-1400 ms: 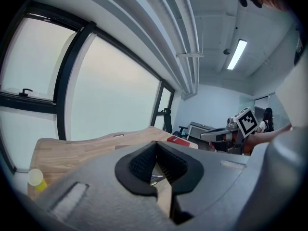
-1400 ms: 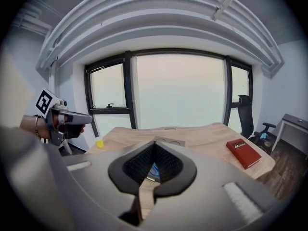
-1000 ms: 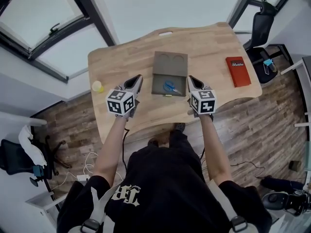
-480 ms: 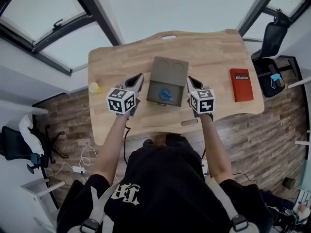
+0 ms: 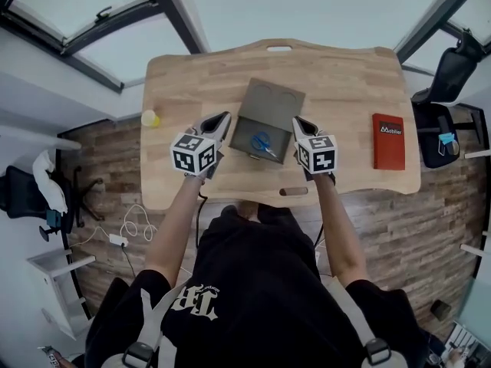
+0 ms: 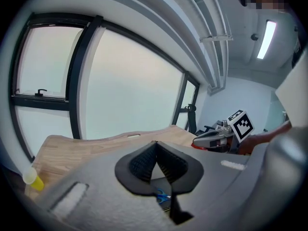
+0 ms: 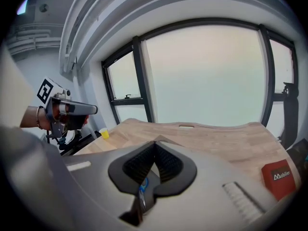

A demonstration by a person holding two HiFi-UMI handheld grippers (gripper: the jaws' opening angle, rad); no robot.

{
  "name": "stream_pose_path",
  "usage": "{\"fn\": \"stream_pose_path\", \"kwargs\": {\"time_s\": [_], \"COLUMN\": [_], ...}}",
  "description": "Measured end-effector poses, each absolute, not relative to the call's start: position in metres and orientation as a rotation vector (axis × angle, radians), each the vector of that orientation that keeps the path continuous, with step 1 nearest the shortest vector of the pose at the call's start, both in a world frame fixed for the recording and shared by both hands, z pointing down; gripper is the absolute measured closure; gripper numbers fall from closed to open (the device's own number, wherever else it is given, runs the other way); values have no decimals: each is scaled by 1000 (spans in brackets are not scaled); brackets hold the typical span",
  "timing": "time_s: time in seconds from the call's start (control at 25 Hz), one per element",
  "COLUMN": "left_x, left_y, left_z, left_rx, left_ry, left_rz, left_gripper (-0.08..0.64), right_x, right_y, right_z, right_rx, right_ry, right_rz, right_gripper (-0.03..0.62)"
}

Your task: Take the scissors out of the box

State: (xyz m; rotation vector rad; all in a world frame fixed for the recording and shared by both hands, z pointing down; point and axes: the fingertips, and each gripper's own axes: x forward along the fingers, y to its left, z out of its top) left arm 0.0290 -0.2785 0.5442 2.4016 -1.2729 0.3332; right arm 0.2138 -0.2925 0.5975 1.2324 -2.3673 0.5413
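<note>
An open grey-brown box (image 5: 270, 98) lies on the wooden desk (image 5: 345, 83) with its lid folded back. Blue-handled scissors (image 5: 263, 142) lie inside its near half. My left gripper (image 5: 223, 118) is just left of the box, jaws shut and empty. My right gripper (image 5: 296, 121) is just right of the box, also shut and empty. In the left gripper view the closed tips (image 6: 155, 144) point over the box, and the scissors (image 6: 162, 195) show below them. In the right gripper view the scissors' blue handle (image 7: 143, 186) shows under the closed tips (image 7: 155, 144).
A red book (image 5: 388, 140) lies at the desk's right end. A small yellow object (image 5: 150, 118) sits at its left edge. A black office chair (image 5: 453, 75) stands beyond the right side. Windows run behind the desk.
Both grippers have moved forward and down, and now flank the box more closely. The box and the scissors have not moved.
</note>
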Motion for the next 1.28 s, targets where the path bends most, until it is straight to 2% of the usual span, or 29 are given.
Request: {"fn": "stream_pose_path", "kwargs": {"time_s": [0.64,1.28], "left_x": [6,-13], "left_y": [-263,-282], "left_z": [602,645], "left_rx": [2284,2294], "left_ry": [-1246,-1087], "left_rz": [318,394], "left_gripper": [560,560], "right_x": [161,110], "right_y": [-273,-250], "right_z": [682,756], "right_rx": [966,732], "right_ry": [-2254,-2084], "right_rz": [571,643], "right_gripper": [586,509]}}
